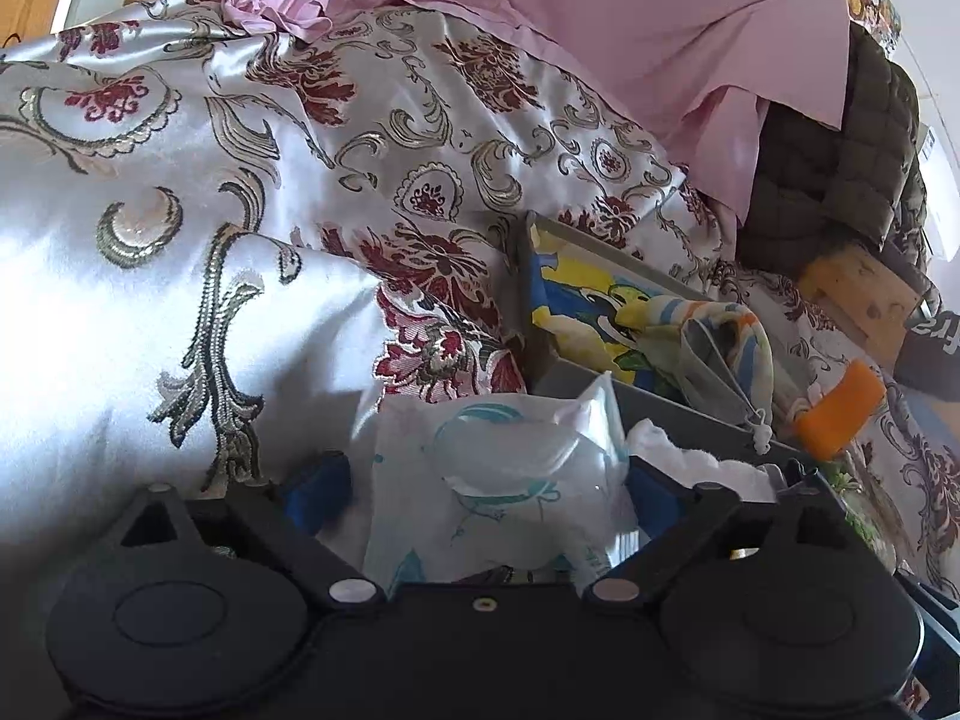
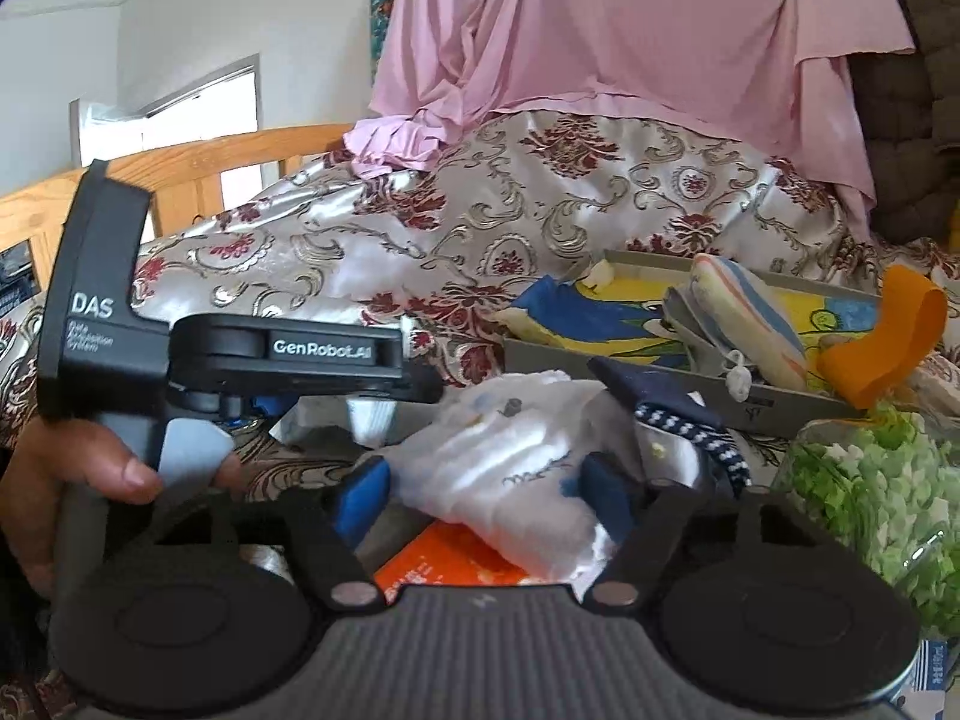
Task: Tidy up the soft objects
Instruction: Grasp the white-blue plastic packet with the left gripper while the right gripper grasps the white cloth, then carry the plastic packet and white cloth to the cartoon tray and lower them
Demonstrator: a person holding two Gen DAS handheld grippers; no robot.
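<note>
Hiding its lower end, right tongs (image 2: 486, 492) straddle white bundle (image 2: 510, 468).

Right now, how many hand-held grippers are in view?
2. The left hand-held gripper is open around a white pack by the grey tray. The right hand-held gripper has its pads against a white bundle. None seems hidden.
</note>
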